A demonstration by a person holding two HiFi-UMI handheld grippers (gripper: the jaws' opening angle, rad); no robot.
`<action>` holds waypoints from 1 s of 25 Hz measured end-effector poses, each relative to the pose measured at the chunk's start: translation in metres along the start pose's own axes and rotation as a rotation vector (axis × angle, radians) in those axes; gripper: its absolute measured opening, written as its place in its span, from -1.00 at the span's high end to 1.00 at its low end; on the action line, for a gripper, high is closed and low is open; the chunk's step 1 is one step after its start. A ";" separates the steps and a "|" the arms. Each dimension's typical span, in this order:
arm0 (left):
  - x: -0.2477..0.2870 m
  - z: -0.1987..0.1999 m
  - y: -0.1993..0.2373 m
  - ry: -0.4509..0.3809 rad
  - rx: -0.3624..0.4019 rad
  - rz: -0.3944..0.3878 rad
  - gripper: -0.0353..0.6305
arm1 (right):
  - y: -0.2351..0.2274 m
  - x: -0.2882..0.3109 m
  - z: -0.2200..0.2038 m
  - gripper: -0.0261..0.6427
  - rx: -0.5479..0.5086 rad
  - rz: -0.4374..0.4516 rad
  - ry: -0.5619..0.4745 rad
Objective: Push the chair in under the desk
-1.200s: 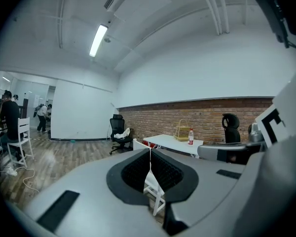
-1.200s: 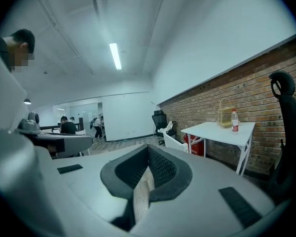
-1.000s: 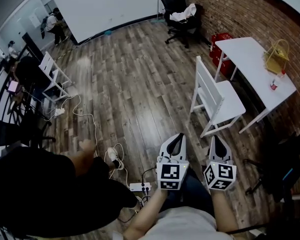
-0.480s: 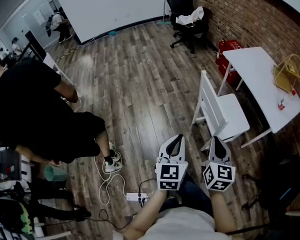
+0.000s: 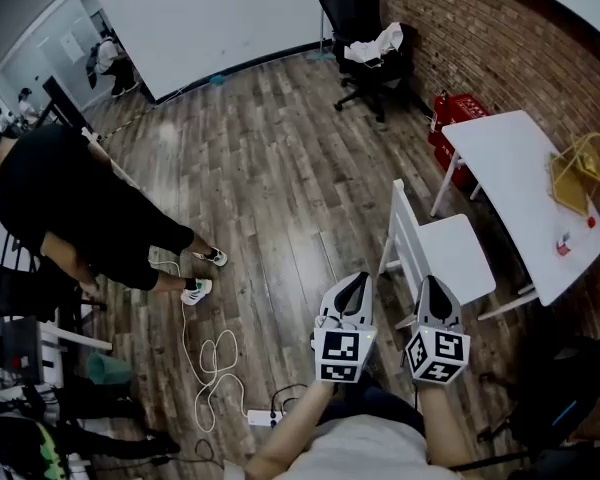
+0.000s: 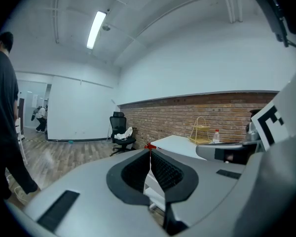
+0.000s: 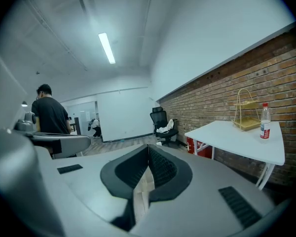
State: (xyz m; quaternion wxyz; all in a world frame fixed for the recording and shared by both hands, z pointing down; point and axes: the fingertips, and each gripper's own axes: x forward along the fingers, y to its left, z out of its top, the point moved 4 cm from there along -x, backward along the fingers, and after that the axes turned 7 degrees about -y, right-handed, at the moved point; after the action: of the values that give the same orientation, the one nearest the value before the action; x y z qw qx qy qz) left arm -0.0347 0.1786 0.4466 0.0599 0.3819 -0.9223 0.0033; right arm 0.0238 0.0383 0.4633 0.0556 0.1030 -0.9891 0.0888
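Head view looks steeply down; gripper views look nearly level along their jaws; all share the white desk (image 5: pixel 510 188)

Two grippers are recorded: the left gripper (image 5: pixel 355 280) and the right gripper (image 5: pixel 430 284). One white chair (image 5: pixel 448 255) is counted, and one white desk (image 5: pixel 500 158). One yellow wire rack (image 5: pixel 578 173) and one bottle (image 5: pixel 563 245) are noted. One black office chair (image 5: pixel 352 8) is logged, with one white cloth (image 5: pixel 375 43). One cluster of red items (image 5: pixel 458 108) is entered; the number within it cannot be determined. One power strip (image 5: pixel 260 418) and one white cable (image 5: pixel 205 353) are listed. Two persons are counted with certainty: a person in black (image 5: pixel 70 203) and a distant person (image 5: pixel 105 56). One teal cup (image 5: pixel 105 368) is recorded.
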 end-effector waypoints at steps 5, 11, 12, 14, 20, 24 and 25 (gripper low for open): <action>0.035 0.006 0.007 -0.003 0.008 -0.022 0.84 | -0.013 0.029 0.003 0.88 0.008 -0.014 0.000; 0.074 0.001 0.010 0.024 0.009 -0.065 0.84 | -0.035 0.054 0.001 0.88 0.027 -0.064 0.018; 0.080 0.000 0.010 0.026 0.007 -0.078 0.84 | -0.037 0.057 0.000 0.88 0.027 -0.075 0.018; 0.093 0.000 0.012 0.028 0.002 -0.104 0.84 | -0.041 0.065 0.000 0.88 0.024 -0.097 0.019; 0.143 -0.007 0.026 0.041 -0.004 -0.194 0.83 | -0.053 0.100 -0.003 0.88 0.023 -0.184 0.019; 0.179 -0.005 0.040 0.057 0.007 -0.292 0.83 | -0.059 0.128 0.001 0.88 0.031 -0.277 0.011; 0.188 -0.004 0.046 0.063 0.005 -0.317 0.83 | -0.059 0.135 0.002 0.88 0.034 -0.301 0.008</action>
State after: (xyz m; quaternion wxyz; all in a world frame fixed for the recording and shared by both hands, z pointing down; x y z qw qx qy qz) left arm -0.1989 0.0792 0.4734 0.0877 0.5226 -0.8480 0.0083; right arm -0.0952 -0.0447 0.4879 0.0703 0.2508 -0.9606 0.0968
